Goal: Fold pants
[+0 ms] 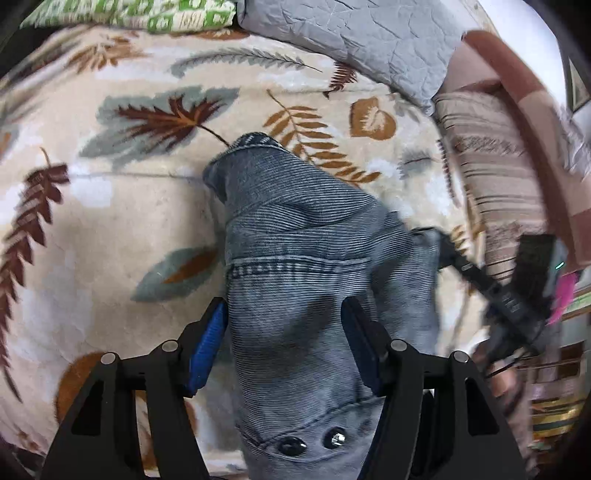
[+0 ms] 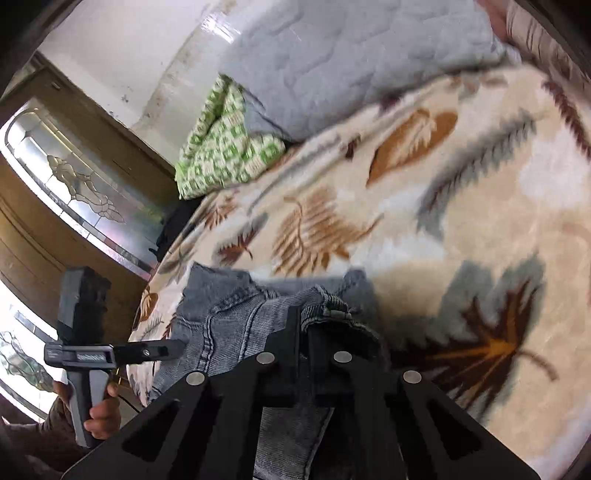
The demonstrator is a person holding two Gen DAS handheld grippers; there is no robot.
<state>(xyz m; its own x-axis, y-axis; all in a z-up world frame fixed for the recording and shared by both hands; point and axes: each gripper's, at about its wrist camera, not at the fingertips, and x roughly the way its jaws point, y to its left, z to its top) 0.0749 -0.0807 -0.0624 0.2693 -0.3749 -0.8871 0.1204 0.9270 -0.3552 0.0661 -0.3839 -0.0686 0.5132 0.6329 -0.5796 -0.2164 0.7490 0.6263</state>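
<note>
Grey-blue denim pants (image 1: 314,266) lie bunched on a leaf-patterned blanket (image 1: 129,206). In the left wrist view my left gripper (image 1: 284,325) has its jaws wide apart on either side of the pants near the waistband rivets, not pinching the cloth. My right gripper (image 1: 443,254) shows at the right, gripping the pants' edge. In the right wrist view my right gripper (image 2: 303,325) is shut on a fold of the pants (image 2: 229,325). The left gripper (image 2: 173,347) shows at the left, held by a hand, its fingers over the denim.
A grey quilted pillow (image 1: 369,37) and a green checked cloth (image 1: 140,14) lie at the blanket's far edge. A striped brown blanket (image 1: 491,177) is at the right. A wooden door with glass panels (image 2: 66,192) stands beside the bed.
</note>
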